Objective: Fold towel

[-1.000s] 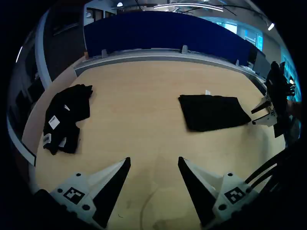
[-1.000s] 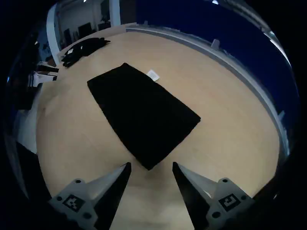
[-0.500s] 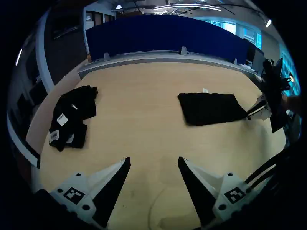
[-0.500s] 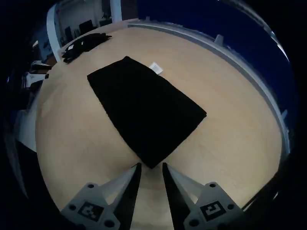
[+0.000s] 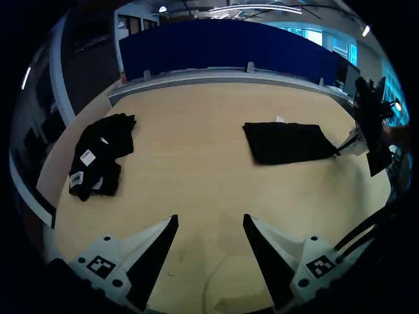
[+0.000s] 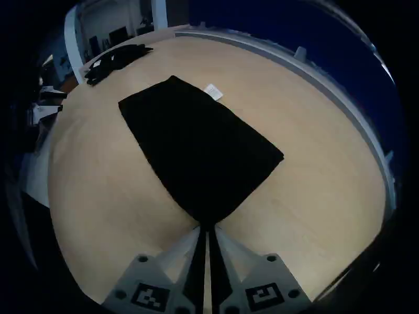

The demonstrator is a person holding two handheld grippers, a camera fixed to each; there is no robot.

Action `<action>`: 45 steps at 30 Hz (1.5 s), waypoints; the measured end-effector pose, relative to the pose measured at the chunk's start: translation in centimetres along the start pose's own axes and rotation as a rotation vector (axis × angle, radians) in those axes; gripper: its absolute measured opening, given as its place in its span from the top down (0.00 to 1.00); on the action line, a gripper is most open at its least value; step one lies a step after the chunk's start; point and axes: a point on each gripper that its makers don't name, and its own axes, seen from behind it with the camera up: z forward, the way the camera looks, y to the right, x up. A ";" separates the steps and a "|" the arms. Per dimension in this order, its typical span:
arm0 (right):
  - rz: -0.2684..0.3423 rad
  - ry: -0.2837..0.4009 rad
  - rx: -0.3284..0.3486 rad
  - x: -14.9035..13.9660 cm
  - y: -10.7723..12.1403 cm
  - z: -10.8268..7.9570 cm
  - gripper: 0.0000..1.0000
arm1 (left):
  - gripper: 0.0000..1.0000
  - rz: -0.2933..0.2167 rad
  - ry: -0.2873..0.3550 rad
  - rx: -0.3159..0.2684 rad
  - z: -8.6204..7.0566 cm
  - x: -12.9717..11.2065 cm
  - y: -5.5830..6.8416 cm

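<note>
Desk [image 5: 199, 157]: pale wood, broad, curved front edge. It carries everything you are working on. In the right gripper view the desk [image 6: 314, 172] runs out to a grey rim.

Blue partition [image 5: 225, 47]: stands along the far edge of the desk, on grey feet.

Towel [image 5: 288, 142]: black, lying flat as a neat rectangle on the desk's right half, well apart from your left tongs. In the right gripper view the towel [image 6: 199, 146] stretches away from you at a slant, with its nearest corner drawn to a point at the fingertips.

Heap of black cloth [image 5: 99, 154]: crumpled, on the desk's left side near the edge, well apart from the towel. In the right gripper view the heap [image 6: 118, 56] sits far off, beyond the towel's far corner.

Left tongs [image 5: 210, 215]: spread wide and holding nothing, over bare desk well short of the towel.

Right tongs [image 6: 208, 228]: fingers drawn together, pinching the towel's near corner between the tips. From the left gripper view your right tongs [image 5: 350, 146] sit low at the towel's right-hand corner, touching it, with your hand [image 5: 399, 135] behind them.

White tags [image 5: 87, 157]: several on the heap. Print too small to tell.

White label [image 6: 213, 91]: at the towel's far long edge, lying on the desk and touching the cloth.
</note>
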 end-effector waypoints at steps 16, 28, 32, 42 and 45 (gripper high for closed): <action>-0.076 0.087 -0.029 6.4 0.1 -3.0 0.97 | 0.08 -0.001 0.007 0.001 0.0 0.4 -0.4; -0.187 0.135 -0.045 13.1 0.0 -4.7 0.97 | 0.08 -0.030 0.025 -0.006 -0.4 0.7 -0.1; -0.213 0.121 -0.042 13.4 -0.2 -4.4 0.97 | 0.08 -0.031 0.029 -0.006 -0.6 0.8 -0.1; -0.317 0.104 -0.007 16.5 -2.2 -2.8 0.97 | 0.08 -0.059 0.036 0.007 -1.7 0.7 -0.6; -0.363 0.097 0.017 17.7 -3.7 -1.7 0.97 | 0.08 -0.064 0.038 0.015 -2.0 0.5 -0.7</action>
